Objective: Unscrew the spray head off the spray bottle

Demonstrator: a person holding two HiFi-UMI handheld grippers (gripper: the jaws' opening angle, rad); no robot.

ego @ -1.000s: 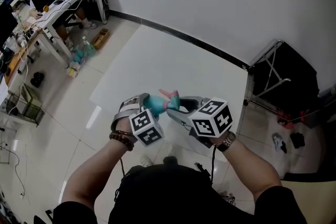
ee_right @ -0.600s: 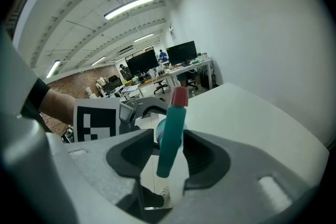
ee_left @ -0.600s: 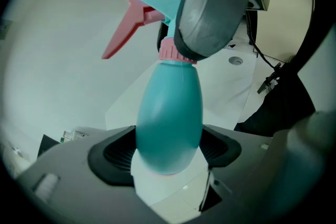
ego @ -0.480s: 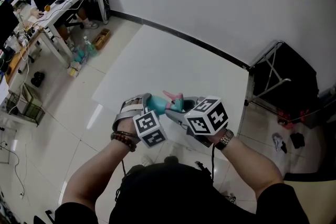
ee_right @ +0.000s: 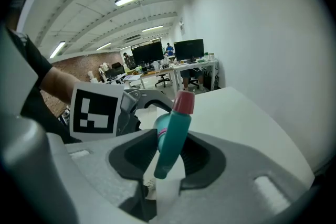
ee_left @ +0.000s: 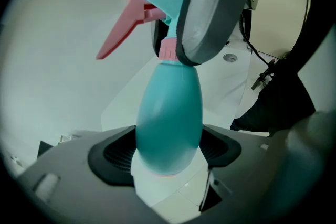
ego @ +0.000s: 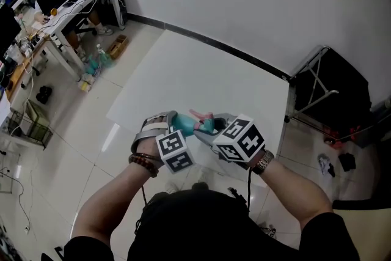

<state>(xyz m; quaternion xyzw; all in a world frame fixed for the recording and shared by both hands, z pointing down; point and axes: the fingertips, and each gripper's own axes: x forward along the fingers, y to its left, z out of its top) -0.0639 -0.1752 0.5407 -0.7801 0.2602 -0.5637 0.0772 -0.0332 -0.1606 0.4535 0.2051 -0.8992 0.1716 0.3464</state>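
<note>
One teal spray bottle (ee_left: pixel 168 113) hangs between two claws above the white table (ego: pixel 201 76). The left claw (ee_left: pixel 168 153) stands wide, its pads clamped on the bottle's belly. Just beyond it, the right claw (ee_right: pixel 168 161) has just been closing, and its pads pinch the single spray head (ee_right: pixel 171 136).

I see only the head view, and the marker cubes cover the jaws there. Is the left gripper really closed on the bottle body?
Observer: Yes. The left gripper view shows the left gripper clamped on the teal bottle from both sides.
Operator: And the right one?
Observer: The right gripper has just been closing its jaws, and the spray head stands gripped between them.
Operator: Is the head already off?
Observer: No, its pink collar sits on the bottle neck.
</note>
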